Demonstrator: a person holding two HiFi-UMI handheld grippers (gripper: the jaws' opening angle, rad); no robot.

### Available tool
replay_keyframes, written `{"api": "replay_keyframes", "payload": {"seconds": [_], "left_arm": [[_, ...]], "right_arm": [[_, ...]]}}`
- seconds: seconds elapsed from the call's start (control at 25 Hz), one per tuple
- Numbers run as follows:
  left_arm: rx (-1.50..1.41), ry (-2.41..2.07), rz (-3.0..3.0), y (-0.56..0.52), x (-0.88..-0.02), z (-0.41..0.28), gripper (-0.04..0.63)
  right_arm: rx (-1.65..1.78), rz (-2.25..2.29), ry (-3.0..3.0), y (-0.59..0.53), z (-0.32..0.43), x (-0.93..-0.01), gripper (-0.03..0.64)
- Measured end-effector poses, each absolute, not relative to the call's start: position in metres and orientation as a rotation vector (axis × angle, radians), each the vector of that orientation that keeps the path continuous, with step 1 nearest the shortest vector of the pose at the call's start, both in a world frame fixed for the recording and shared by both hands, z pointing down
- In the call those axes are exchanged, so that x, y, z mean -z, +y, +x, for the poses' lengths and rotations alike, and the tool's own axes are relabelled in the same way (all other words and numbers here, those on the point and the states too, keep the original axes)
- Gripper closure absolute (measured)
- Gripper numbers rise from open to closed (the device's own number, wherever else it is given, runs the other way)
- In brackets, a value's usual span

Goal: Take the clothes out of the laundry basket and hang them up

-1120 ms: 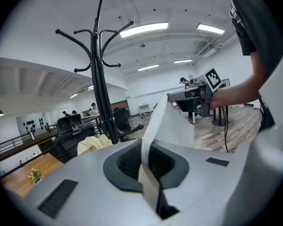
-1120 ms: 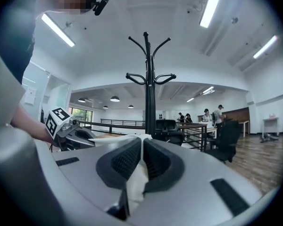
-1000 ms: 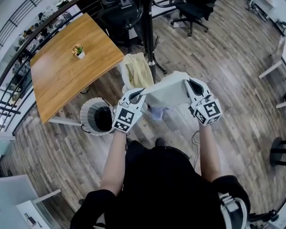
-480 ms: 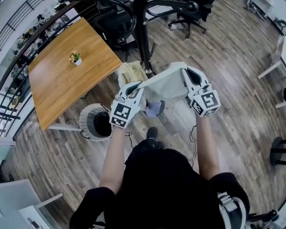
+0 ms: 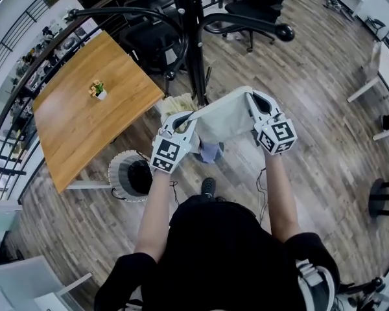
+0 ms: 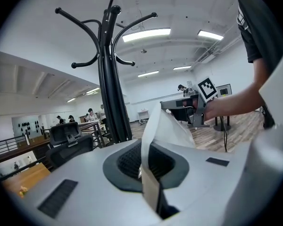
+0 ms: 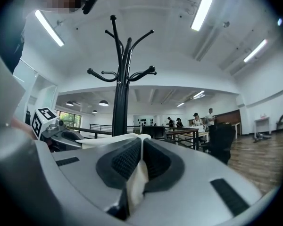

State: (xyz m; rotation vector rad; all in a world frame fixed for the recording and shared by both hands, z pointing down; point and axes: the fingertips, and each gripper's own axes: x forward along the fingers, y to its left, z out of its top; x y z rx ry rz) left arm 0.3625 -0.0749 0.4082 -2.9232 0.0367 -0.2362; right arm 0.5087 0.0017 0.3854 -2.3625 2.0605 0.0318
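The left tool [image 5: 185, 119] is clenched on one upper corner of a white garment [image 5: 223, 116]. The right tool [image 5: 255, 102] is clenched on the other corner, so the cloth hangs stretched between them in front of the person. Just behind it rises the black coat stand [image 5: 193, 44]. A yellowish cloth [image 5: 175, 103] lies near the foot of the stand. Below the garment a bluish cloth [image 5: 211, 151] shows, perhaps a part of the same piece. The laundry basket [image 5: 118, 173] stands on the floor to the left, beside a wooden counter [image 5: 78, 122] with a small potted plant [image 5: 98, 91].
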Motion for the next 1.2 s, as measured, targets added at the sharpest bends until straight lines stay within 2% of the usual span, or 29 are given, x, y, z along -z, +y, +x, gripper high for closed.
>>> {"api": "replay_keyframes", "payload": {"seconds": [0.64,1.2], "left_arm": [[0.385,-0.077,-2.886,-0.1,-0.464,0.374,0.569],[0.623,0.021,-2.908,-0.095,-0.518,0.374,0.568]], "right_arm": [[0.227,-2.491,2.055,-0.025,0.521,-0.481,0.594],[0.502,-2.313,2.406,-0.048,0.503,-0.553,0.591]]}}
